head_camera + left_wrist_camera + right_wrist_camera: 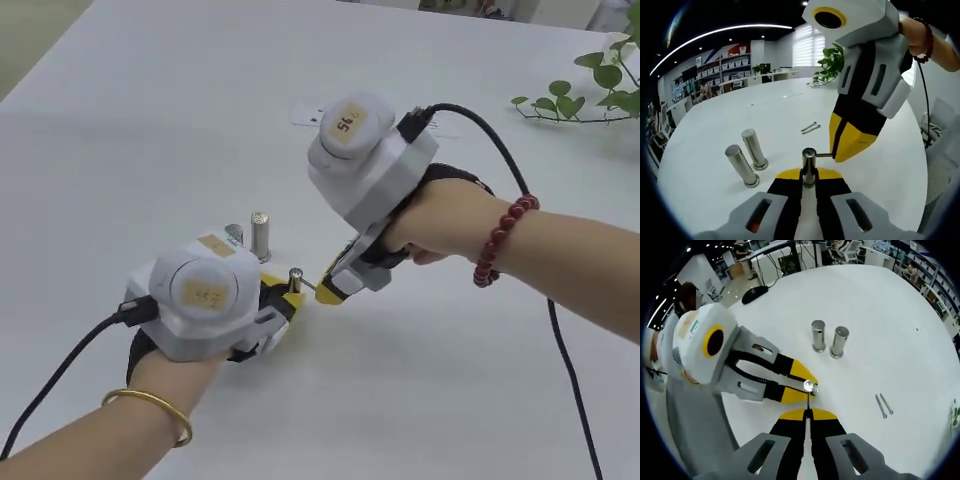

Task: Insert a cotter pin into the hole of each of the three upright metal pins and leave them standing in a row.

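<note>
My left gripper (809, 176) is shut on an upright metal pin (809, 162), holding it low on the shaft. My right gripper (808, 414) is shut on a thin cotter pin (808, 401), whose tip touches the held pin's head (810, 386). In the left gripper view the cotter pin (824, 155) lies level and meets the pin just below its head. The head view has both grippers tip to tip, left gripper (288, 296) and right gripper (328, 291), around that pin (295, 277). Two more metal pins (261, 235) (234, 236) stand just behind.
Two loose cotter pins (883, 405) lie on the white table (180, 120), beyond the standing pins (754, 149) (741, 165). A black cable (560, 330) trails from the right gripper. A leafy plant (595, 90) sits at the far right edge.
</note>
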A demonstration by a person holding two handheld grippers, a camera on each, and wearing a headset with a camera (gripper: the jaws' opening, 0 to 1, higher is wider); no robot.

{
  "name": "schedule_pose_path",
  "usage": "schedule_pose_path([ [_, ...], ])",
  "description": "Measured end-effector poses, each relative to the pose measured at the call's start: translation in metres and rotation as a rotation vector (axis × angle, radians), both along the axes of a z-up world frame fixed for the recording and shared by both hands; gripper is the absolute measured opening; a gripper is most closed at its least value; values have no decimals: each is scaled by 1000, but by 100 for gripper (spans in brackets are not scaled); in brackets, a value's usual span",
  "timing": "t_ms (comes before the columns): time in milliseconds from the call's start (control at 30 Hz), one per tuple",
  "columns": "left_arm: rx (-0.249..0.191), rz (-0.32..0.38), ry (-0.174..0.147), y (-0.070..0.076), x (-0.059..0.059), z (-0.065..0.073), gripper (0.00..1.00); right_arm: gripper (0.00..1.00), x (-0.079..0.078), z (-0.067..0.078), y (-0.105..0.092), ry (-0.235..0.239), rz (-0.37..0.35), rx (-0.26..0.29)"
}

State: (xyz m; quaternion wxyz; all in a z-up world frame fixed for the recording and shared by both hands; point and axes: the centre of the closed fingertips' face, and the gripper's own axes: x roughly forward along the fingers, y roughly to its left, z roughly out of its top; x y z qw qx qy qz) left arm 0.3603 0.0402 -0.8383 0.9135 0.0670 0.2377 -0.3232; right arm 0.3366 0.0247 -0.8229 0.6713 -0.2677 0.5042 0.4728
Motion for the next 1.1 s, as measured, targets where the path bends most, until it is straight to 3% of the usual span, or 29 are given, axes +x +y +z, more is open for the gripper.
schedule_pose_path([
  [333, -1, 31, -3, 0, 0, 0, 7, 4, 2, 3, -1, -6, -14, -27],
  [1100, 3, 27, -3, -5, -2, -1, 7, 4, 7, 6, 11, -61, 14, 6],
])
